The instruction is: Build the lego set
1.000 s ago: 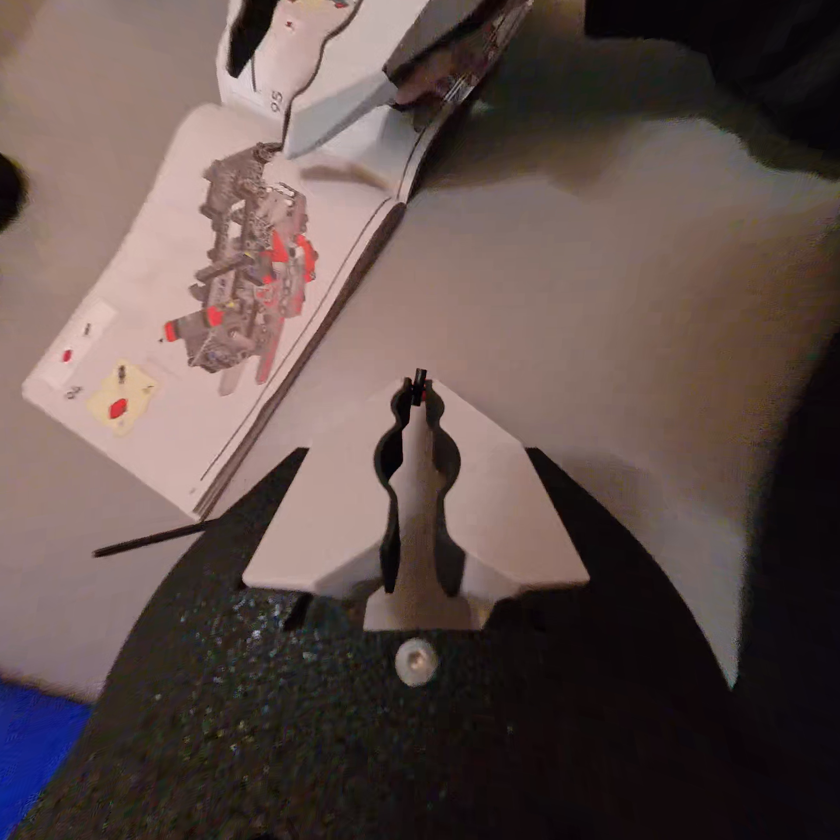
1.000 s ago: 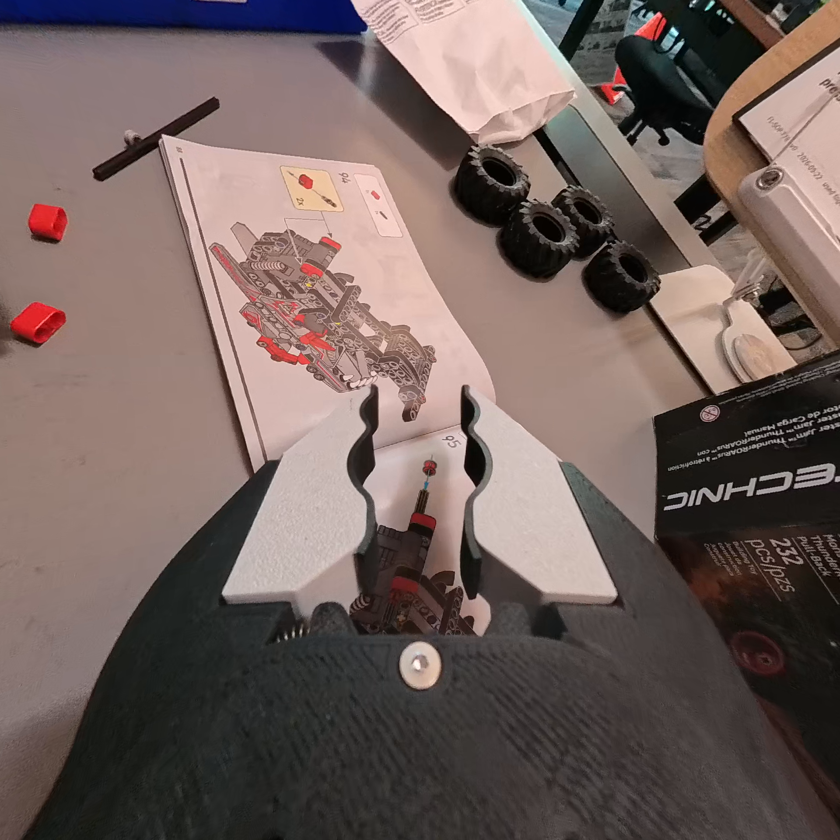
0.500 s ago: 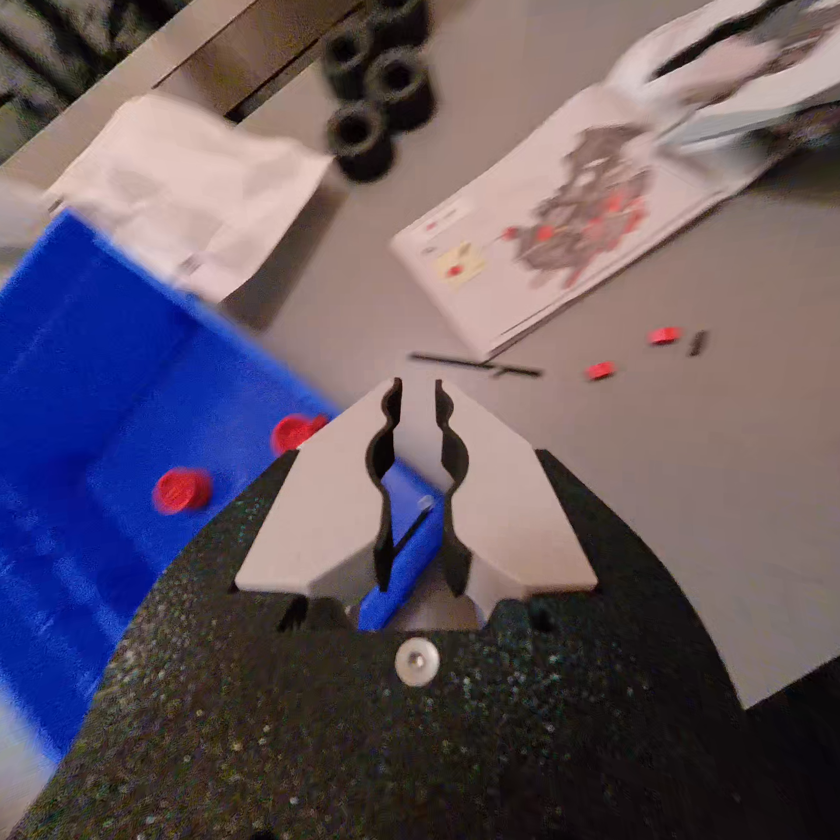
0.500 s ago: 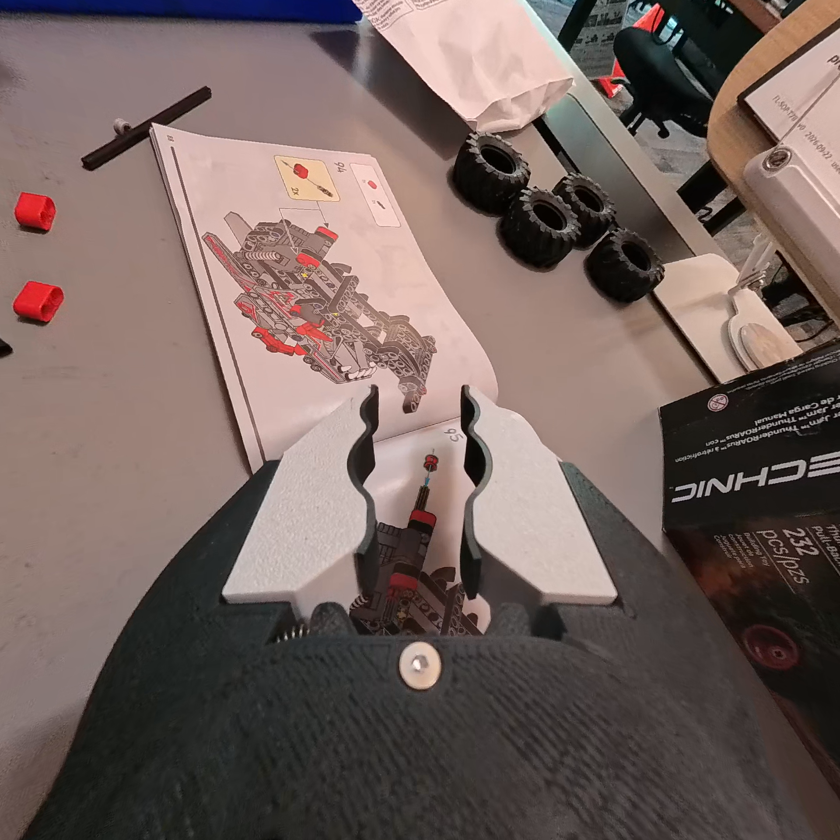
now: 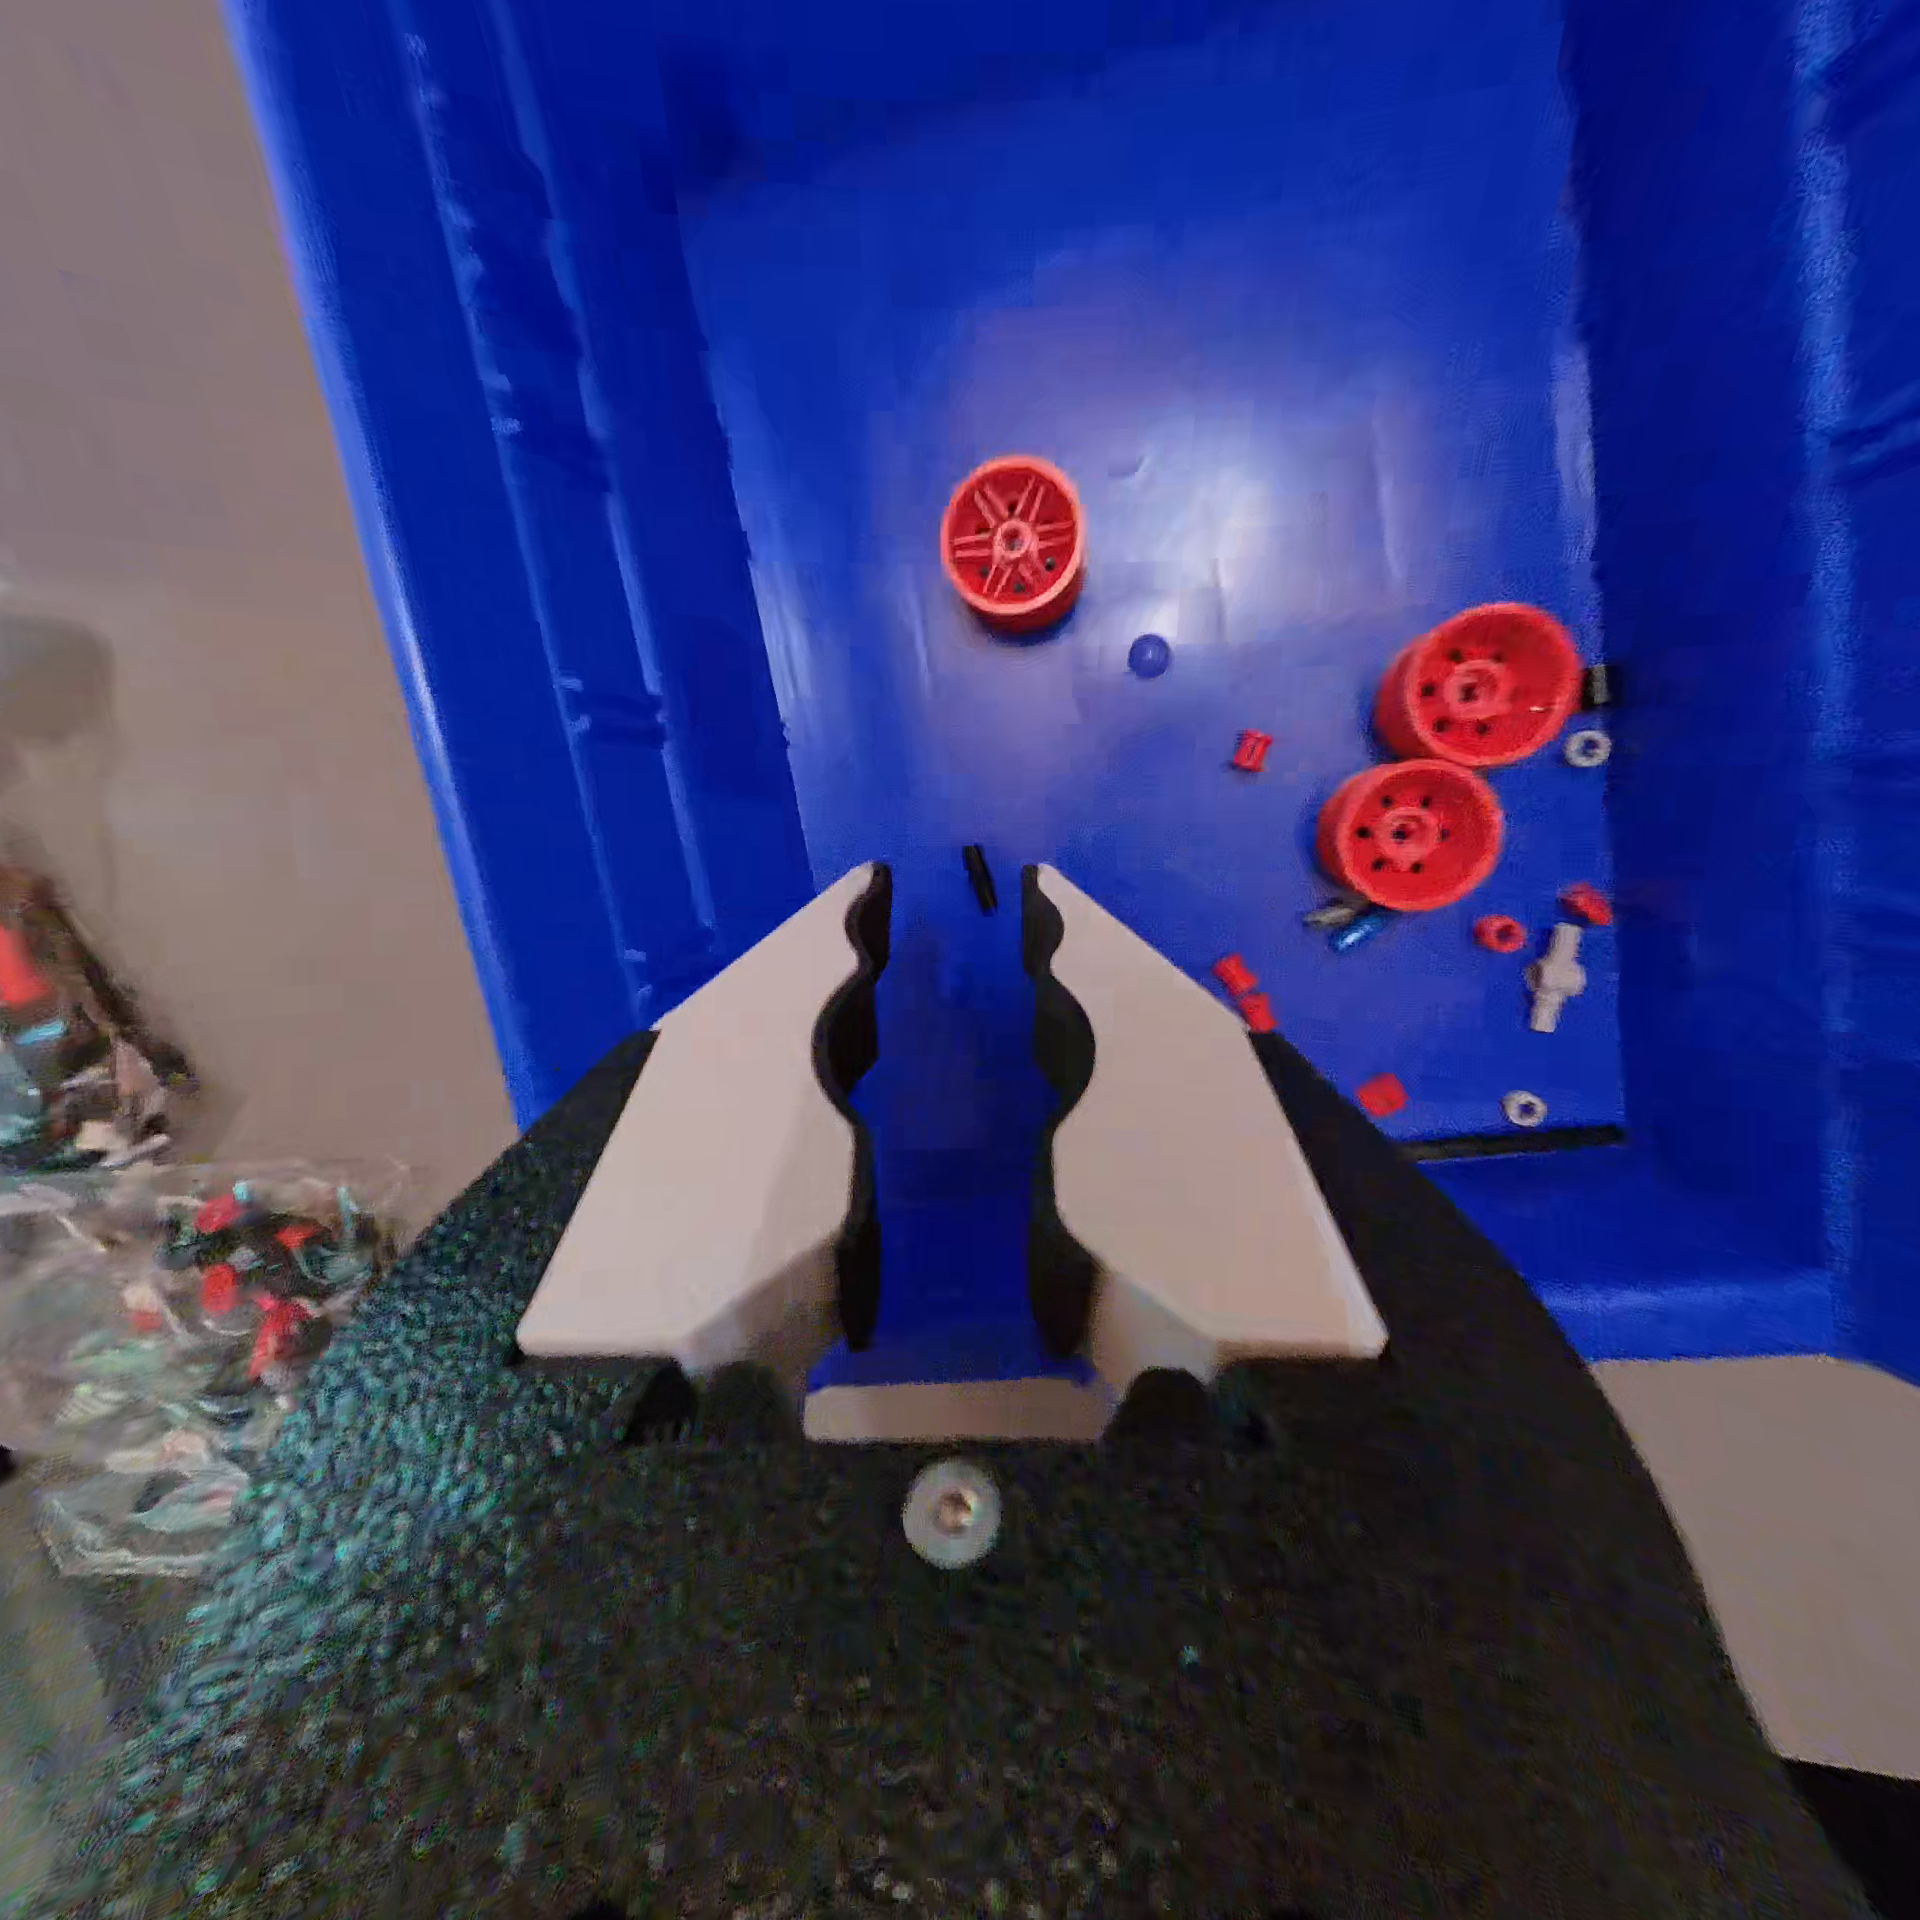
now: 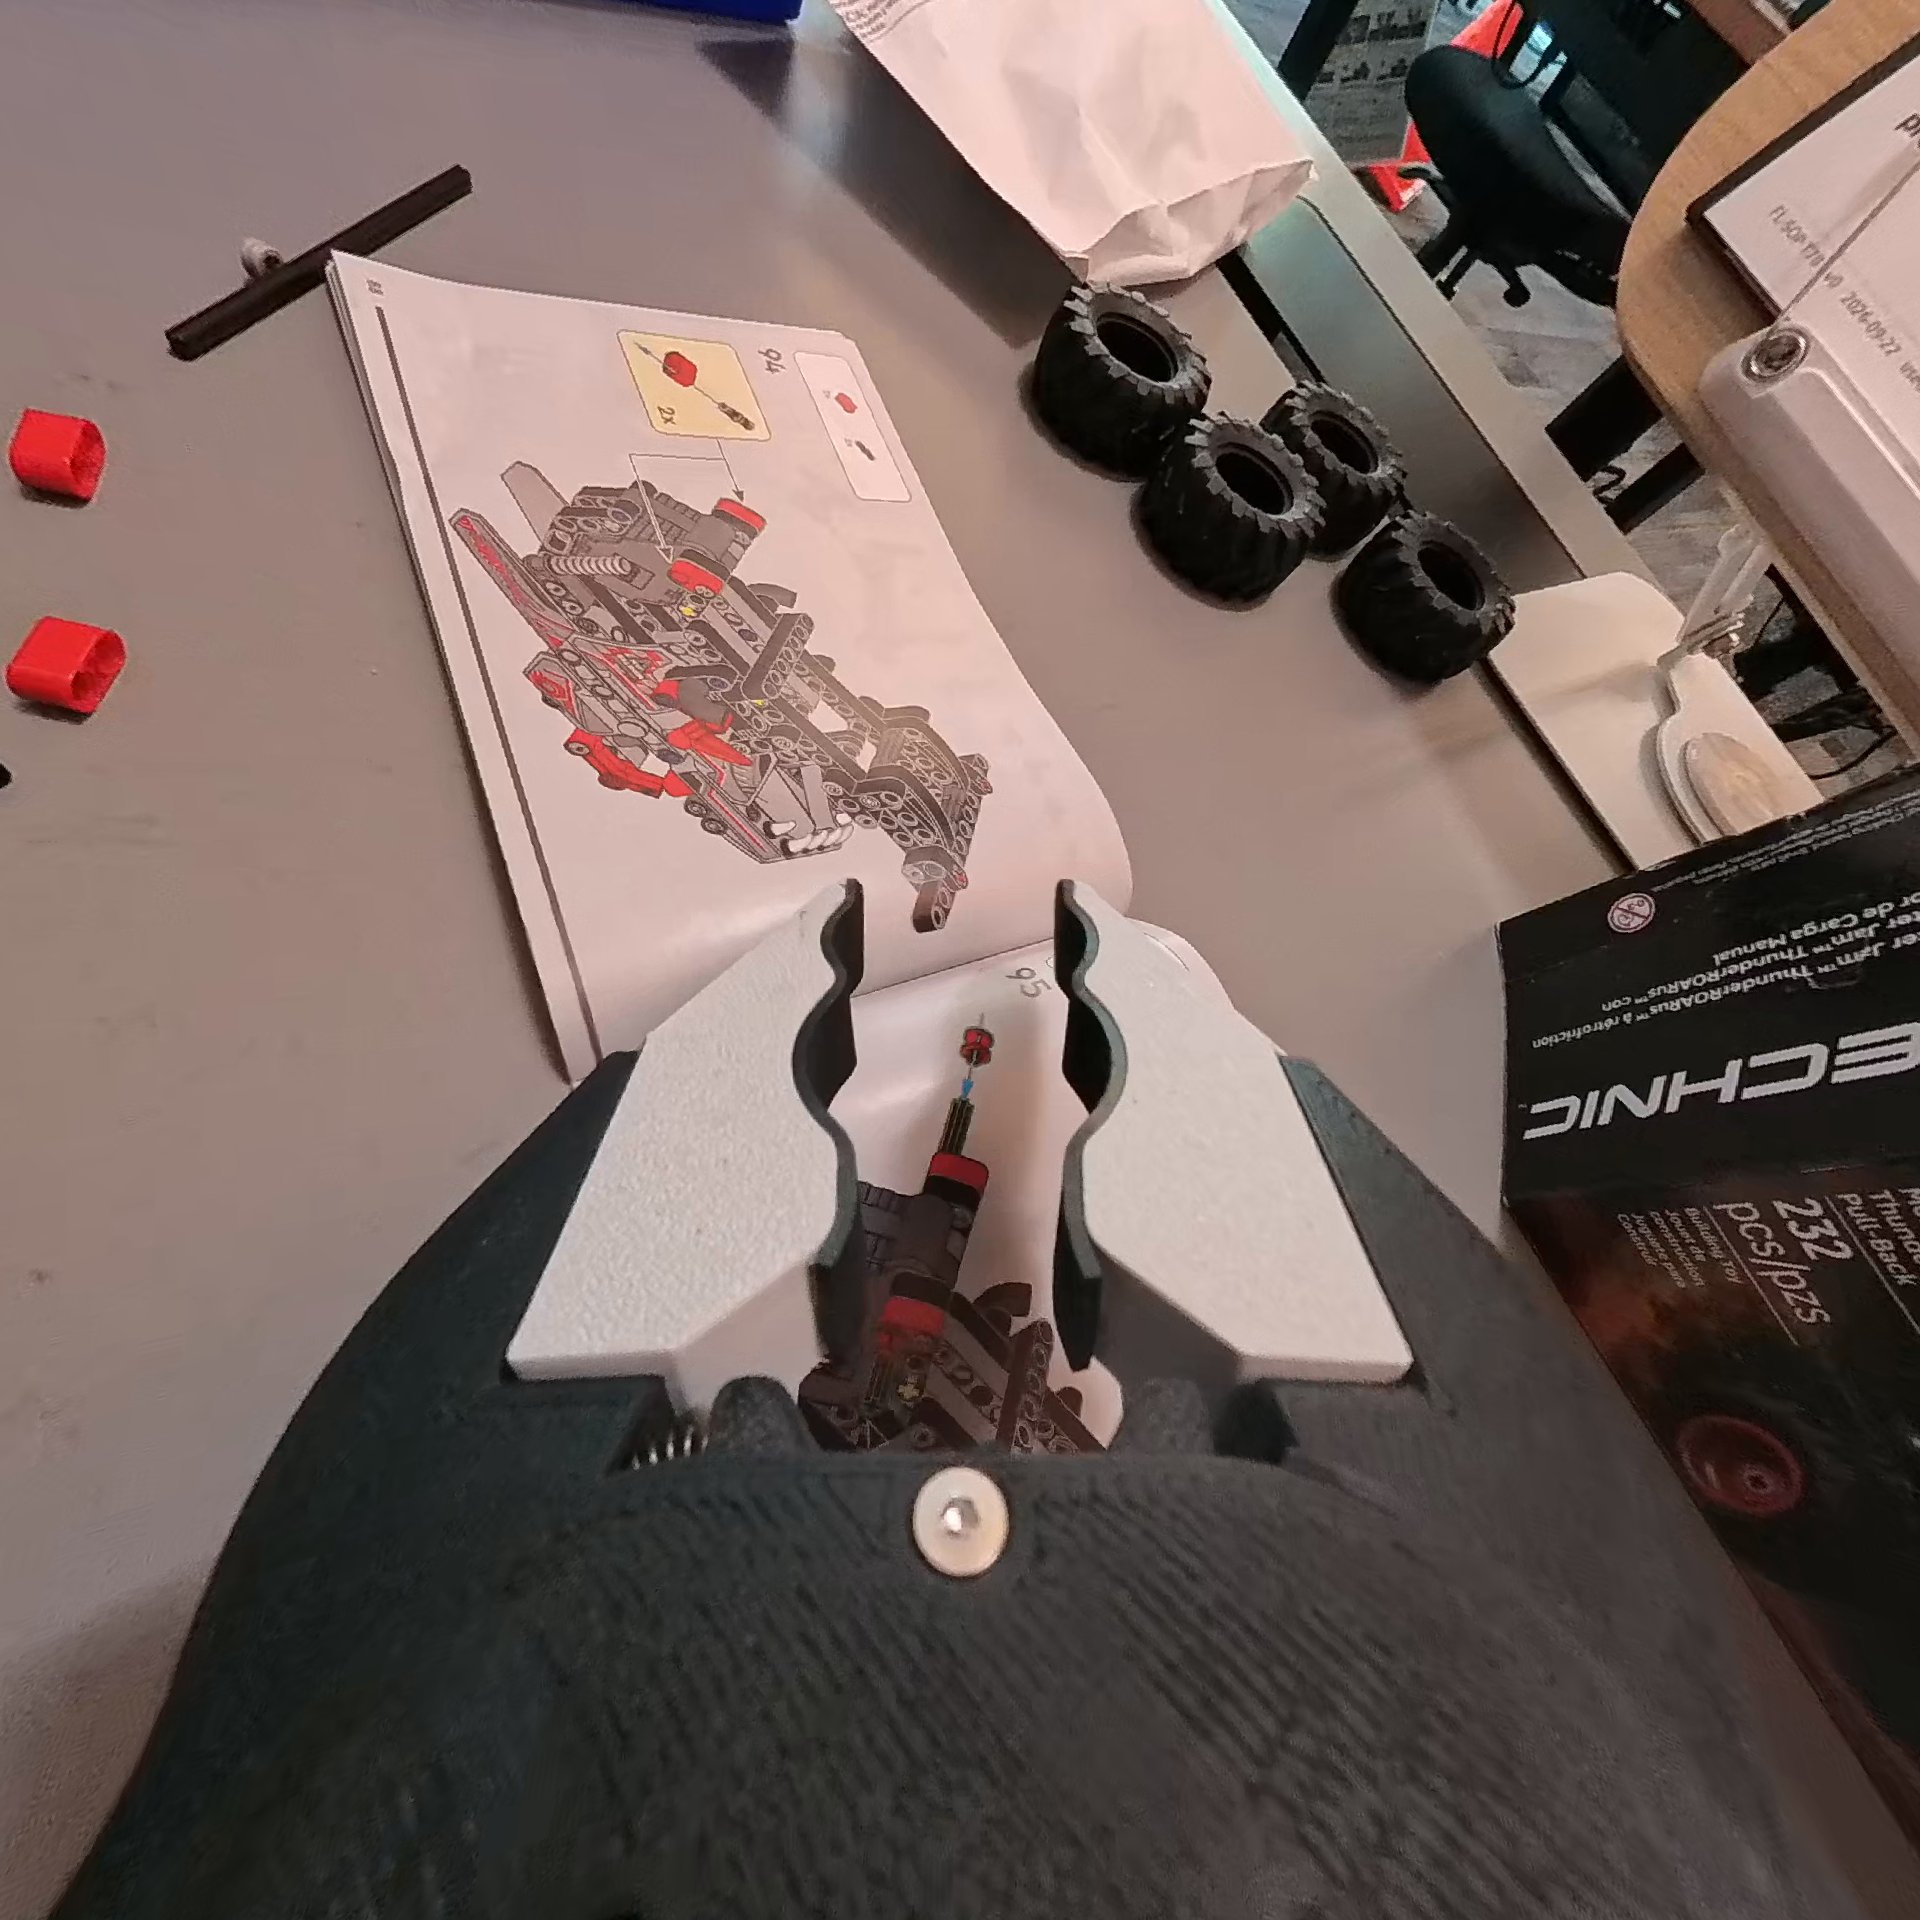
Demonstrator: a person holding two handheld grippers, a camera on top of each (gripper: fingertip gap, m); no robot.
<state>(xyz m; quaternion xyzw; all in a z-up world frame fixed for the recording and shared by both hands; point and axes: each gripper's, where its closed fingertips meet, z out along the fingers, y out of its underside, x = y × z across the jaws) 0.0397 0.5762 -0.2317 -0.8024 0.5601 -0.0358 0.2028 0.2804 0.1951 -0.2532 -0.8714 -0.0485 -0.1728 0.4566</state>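
My left gripper (image 5: 956, 883) is open and empty over a blue parts bin (image 5: 582, 582). A small black pin (image 5: 978, 879) lies on the bin floor just past its fingertips. Three red wheel hubs (image 5: 1013, 543) and several small red, blue and grey pieces (image 5: 1496, 932) lie in the bin. My right gripper (image 6: 956, 902) is open and empty above the open instruction booklet (image 6: 665, 582) on the grey table. Two red bushes (image 6: 64, 665) and a black axle (image 6: 317, 262) lie to the booklet's left.
Several black tyres (image 6: 1226, 509) stand right of the booklet, below a white paper bag (image 6: 1091, 135). The black set box (image 6: 1725, 1164) is at the right. In the left wrist view a clear bag of parts (image 5: 197, 1320) lies left of the bin.
My left gripper let go of the small black pin it held, opened, and swung from the booklet over to the blue bin. My right gripper stayed open over the booklet, barely shifting.
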